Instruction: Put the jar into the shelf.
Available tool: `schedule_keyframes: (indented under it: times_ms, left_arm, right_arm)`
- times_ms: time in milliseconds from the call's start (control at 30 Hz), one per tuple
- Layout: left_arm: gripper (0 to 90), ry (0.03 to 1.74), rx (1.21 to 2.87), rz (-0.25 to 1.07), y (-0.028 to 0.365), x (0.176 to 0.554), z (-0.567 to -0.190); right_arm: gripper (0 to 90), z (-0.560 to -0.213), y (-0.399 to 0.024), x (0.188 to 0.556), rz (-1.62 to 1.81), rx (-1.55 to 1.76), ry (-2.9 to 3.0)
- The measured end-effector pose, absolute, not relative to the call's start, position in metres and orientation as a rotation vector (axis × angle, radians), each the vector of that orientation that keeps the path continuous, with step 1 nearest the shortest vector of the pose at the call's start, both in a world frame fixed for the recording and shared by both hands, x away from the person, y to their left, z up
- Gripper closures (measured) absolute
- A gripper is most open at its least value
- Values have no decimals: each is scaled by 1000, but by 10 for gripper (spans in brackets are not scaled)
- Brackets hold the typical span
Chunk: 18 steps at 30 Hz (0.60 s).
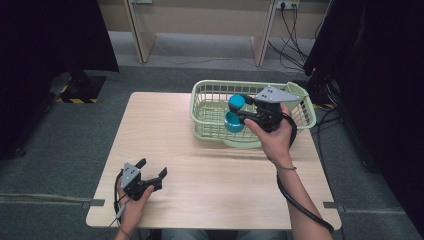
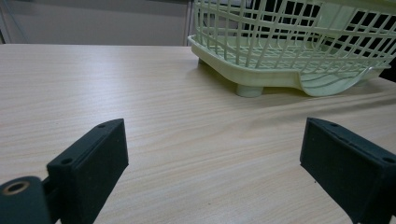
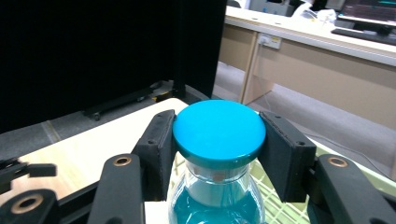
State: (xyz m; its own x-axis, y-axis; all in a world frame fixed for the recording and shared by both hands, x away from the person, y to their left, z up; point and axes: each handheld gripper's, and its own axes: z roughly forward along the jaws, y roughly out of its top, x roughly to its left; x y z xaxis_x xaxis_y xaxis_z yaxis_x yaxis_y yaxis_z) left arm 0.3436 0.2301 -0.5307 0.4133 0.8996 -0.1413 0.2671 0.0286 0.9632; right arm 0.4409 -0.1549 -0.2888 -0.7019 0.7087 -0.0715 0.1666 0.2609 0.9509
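A clear bottle (image 1: 233,121) with blue-green contents and a round teal cap (image 1: 236,101) hangs over the pale green basket (image 1: 200,87). My right gripper (image 1: 239,105) is shut on its neck and cap. In the right gripper view the two black pads (image 3: 159,140) press against both sides of the cap (image 3: 218,128), with the bottle (image 3: 217,205) below them. My left gripper (image 1: 152,167) rests low over the wooden table (image 1: 200,170) near its front left. Its jaws stand wide apart, and in the left gripper view the left gripper (image 2: 212,140) has only bare tabletop between them.
The basket (image 2: 261,79) stands at the table's back right on short feet. A black cable trails from each gripper over the front edge. Dark curtains flank the table, and desk legs and wall sockets stand behind it on grey carpet.
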Motion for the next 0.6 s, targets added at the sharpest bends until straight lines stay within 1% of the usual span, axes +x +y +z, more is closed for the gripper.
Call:
schedule_keyframes:
  times_ms: [367, 600]
  left_arm:
    - [69, 1088, 1501, 675, 231, 344, -531]
    - [69, 1090, 1498, 672, 231, 344, -531]
  right_arm:
    - [484, -280, -169, 478, 1376, 941, 1998]
    - [484, -284, -178, 506, 1319, 1074, 1993]
